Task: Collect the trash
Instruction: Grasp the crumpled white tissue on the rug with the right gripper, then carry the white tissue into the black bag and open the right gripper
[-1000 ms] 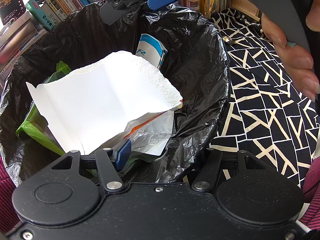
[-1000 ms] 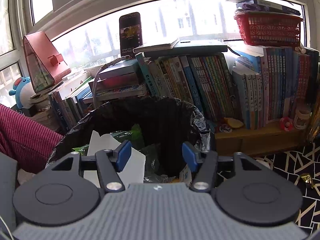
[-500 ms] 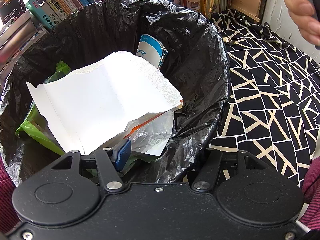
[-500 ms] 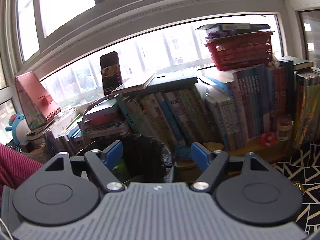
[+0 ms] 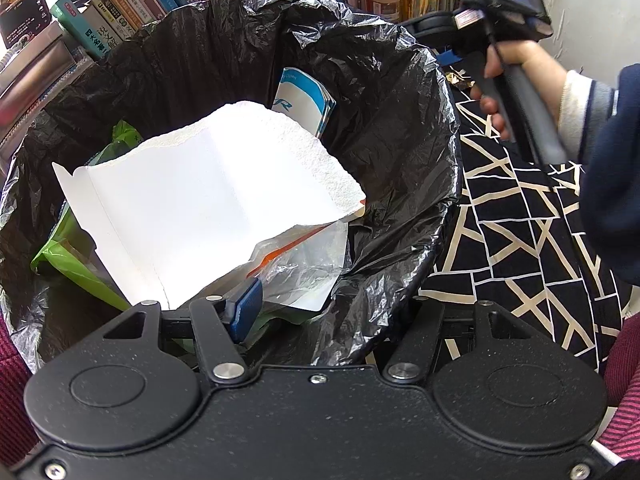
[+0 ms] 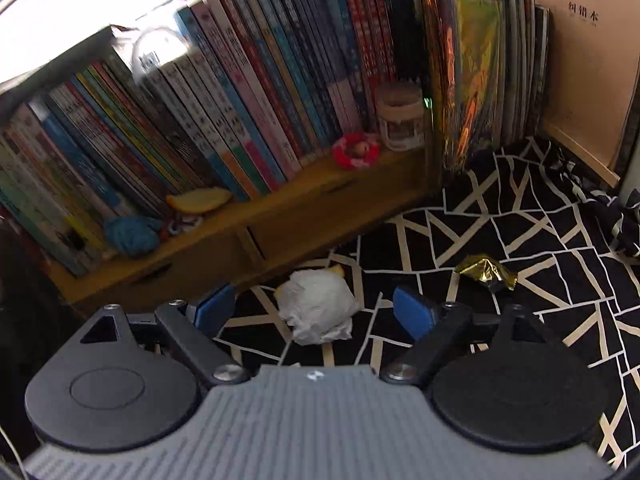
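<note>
The trash bin, lined with a black bag [image 5: 400,128], holds a large white torn paper [image 5: 208,200], a clear plastic bag [image 5: 304,272], green plastic [image 5: 68,260] and a blue-white packet [image 5: 304,100]. My left gripper [image 5: 320,320] straddles the bin's near rim and looks shut on it. Its left pad is inside the bin and its right finger is hidden behind the bag. My right gripper [image 6: 314,310] is open, low over the black patterned cloth [image 6: 540,240], with a crumpled white paper wad [image 6: 316,300] between its fingers. A gold wrapper [image 6: 486,272] lies to the right.
A wooden shelf [image 6: 280,208] packed with books [image 6: 240,100] runs behind the cloth, carrying a white jar [image 6: 400,120] and small toys. In the left wrist view a hand [image 5: 516,60] holds the right gripper beyond the bin's right side. Maroon fabric [image 5: 624,360] is at the lower edges.
My right gripper swung away from above the bin, to the right and down toward the cloth, and now sits over the white wad. The left gripper and the bin's contents stayed put.
</note>
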Demonstrator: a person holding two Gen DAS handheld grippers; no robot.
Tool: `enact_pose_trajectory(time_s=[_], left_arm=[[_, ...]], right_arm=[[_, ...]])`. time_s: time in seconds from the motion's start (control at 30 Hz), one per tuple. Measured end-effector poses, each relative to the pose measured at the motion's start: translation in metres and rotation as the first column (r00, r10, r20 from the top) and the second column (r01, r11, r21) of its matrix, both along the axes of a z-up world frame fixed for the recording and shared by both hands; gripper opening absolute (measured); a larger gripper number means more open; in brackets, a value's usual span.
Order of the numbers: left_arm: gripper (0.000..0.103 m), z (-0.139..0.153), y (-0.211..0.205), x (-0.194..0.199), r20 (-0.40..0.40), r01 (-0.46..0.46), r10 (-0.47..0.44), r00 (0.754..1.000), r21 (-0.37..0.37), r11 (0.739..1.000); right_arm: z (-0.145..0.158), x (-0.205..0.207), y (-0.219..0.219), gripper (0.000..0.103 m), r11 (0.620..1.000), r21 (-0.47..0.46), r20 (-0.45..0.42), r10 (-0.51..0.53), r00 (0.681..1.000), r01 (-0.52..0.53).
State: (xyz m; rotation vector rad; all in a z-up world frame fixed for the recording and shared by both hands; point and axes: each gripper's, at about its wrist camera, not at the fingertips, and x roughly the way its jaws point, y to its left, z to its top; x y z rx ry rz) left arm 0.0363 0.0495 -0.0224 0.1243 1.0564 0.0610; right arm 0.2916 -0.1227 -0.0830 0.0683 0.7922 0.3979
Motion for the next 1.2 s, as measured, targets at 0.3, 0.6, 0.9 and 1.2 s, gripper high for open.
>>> enact_pose_trajectory(time_s=[0.3,0.6,0.9,1.2], left_arm=[[0.059,-0.001,-0.002,0.000,-0.001,0.001,-0.001,1.000,0.005,1.000],[0.059,-0.001,0.000,0.000,0.002,0.001,-0.001,1.000,-0.001,1.000],[0.059,0.000,0.000,0.000,0.000,-0.003,0.003,1.000,-0.006,1.000],[0.059,0.000,0.000,0.000,0.000,-0.003,0.003,1.000,-0.006,1.000]], right_arm=[[-0.058,0.041,0.041,0.092,0.997,-0.072,-0.084,-0.030,0.996,0.024],[-0.075,0.037,0.041,0.031,0.996,-0.057,-0.186,-0.071,0.980,0.061],[-0.021,0.004,0.003,0.031,0.996,-0.082,-0.138,-0.043,0.990,0.032],[0.081,-0.054,-0.013,0.034,0.988,0.111,0.011,0.105,0.994,-0.106]])
